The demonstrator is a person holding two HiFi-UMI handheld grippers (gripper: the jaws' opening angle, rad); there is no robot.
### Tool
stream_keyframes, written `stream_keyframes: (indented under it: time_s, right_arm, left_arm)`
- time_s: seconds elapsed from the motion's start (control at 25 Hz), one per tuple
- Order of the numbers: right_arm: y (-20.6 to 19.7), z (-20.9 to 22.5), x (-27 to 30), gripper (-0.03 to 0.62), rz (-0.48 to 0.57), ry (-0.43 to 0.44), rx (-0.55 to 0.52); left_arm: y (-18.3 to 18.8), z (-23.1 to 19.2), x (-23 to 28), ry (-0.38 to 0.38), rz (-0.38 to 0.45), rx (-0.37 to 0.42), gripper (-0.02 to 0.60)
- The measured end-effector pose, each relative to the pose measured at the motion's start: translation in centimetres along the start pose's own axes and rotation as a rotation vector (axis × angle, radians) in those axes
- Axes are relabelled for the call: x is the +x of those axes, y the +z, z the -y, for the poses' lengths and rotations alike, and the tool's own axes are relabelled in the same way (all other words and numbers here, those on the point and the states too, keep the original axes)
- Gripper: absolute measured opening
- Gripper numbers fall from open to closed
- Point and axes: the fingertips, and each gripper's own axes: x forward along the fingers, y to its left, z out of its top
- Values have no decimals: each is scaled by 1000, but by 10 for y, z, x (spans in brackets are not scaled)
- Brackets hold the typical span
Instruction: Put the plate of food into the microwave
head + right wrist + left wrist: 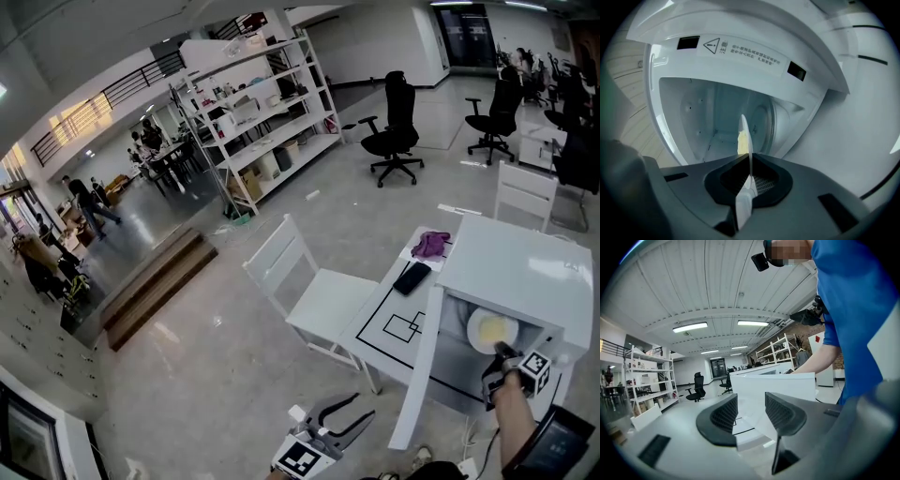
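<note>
Gripping plate of food (745, 136) by rim in right claw (749, 177), at open microwave (698, 108) mouth; not yet set down. Holding left claw (750, 412) open, empty. Remaining: lower, release.

left gripper (364, 405): base cut off at bottom edge | plate (746, 127): edge-on, food (741, 143) unidentifiable

Face up at the open mouth of the white box-shaped microwave (525, 267): round white plate (492, 330) carrying pale yellow food (742, 138). Near rim pinched tight in the right gripper (502, 352). White door (417, 375) swung wide open to the left, white cavity (708, 117) straight beyond the plate.
</note>
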Motion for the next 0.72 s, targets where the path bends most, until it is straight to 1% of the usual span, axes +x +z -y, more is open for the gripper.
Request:
stream_keyframes:
  time_s: [0.12, 0.28, 0.52, 0.72]
  right_arm:
    - [0, -4, 8, 9, 6, -13, 13]
    - [7, -5, 21, 9, 27, -29, -6]
    - [13, -6, 33, 9, 46, -41, 31]
    - [18, -5, 41, 11, 52, -45, 52]
  left_arm:
    - [-2, -6, 3, 4, -10, -14, 189]
    - [-5, -13, 9, 5, -18, -16, 189]
    - [-9, -18, 18, -3, -27, -33, 189]
    - [-10, -21, 35, -6, -32, -56, 189]
